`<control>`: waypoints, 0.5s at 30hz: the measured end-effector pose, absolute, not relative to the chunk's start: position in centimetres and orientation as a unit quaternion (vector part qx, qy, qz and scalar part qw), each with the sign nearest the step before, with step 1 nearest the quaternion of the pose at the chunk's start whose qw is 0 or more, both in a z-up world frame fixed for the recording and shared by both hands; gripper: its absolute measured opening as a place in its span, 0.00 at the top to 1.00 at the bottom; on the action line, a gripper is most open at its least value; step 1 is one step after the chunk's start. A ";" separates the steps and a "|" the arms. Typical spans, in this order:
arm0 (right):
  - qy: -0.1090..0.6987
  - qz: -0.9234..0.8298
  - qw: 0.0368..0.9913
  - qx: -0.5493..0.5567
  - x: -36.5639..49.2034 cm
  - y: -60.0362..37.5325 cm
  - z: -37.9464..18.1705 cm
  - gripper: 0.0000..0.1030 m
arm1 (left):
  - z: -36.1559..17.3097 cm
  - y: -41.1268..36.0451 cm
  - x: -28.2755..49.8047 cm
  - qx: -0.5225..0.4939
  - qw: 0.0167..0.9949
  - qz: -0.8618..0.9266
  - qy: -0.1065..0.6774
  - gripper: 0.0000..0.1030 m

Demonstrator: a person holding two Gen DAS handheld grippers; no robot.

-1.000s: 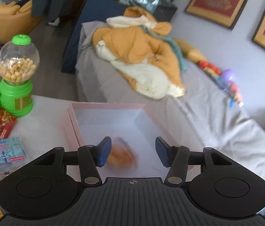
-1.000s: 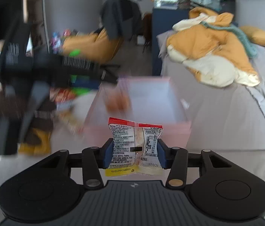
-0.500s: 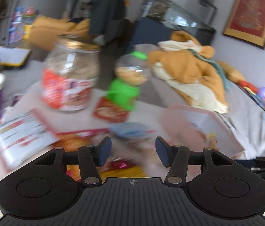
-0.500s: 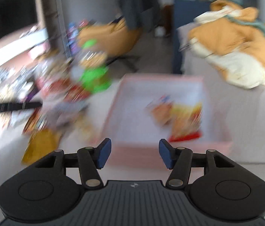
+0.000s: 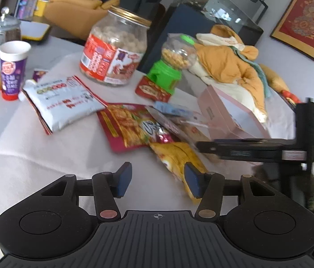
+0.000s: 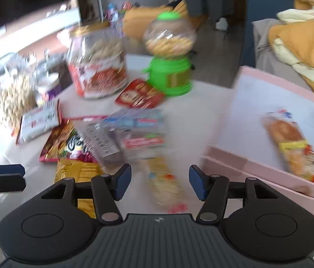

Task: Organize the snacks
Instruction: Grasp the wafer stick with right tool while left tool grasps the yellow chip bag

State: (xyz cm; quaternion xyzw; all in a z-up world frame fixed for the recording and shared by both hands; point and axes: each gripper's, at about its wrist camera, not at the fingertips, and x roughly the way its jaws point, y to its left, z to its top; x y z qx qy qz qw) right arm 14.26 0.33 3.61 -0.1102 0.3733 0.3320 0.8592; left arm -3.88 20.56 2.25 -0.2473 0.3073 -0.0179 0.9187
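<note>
Right wrist view: pink box (image 6: 257, 165) is the landmark, two packets (image 6: 295, 145) inside. Left of it, the snack pile (image 6: 121, 134) overlaps, so either empty, jaws-apart hand-held gripper, right (image 6: 160, 182) or left (image 5: 158, 182), could drag neighbours, and they might collide.

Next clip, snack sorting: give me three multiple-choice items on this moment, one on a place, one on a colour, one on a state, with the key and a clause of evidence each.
1. Where does the red cracker packet lie?
A. in the pink box
B. on the table at the foot of the candy dispenser
C. under the big jar

2. What colour is the base of the candy dispenser?
A. green
B. blue
C. yellow

3. How is the right gripper?
A. shut on a packet
B. open with nothing gripped
C. out of view

Key: B, it lies against the dispenser's base, outside the pink box; A, base and cap are bright green; B, its pads stand apart, touching nothing.
</note>
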 end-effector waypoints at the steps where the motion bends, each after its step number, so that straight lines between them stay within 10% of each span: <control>1: 0.379 0.328 0.857 -0.120 14.2 1.0 3.2 0.60 | 2.2 20.4 -3.9 -0.247 0.919 -0.021 0.307 0.44; 15: 0.385 0.310 0.859 -0.133 7.1 -7.2 2.7 0.72 | 2.3 16.7 -1.0 -0.224 0.919 -0.023 0.323 0.44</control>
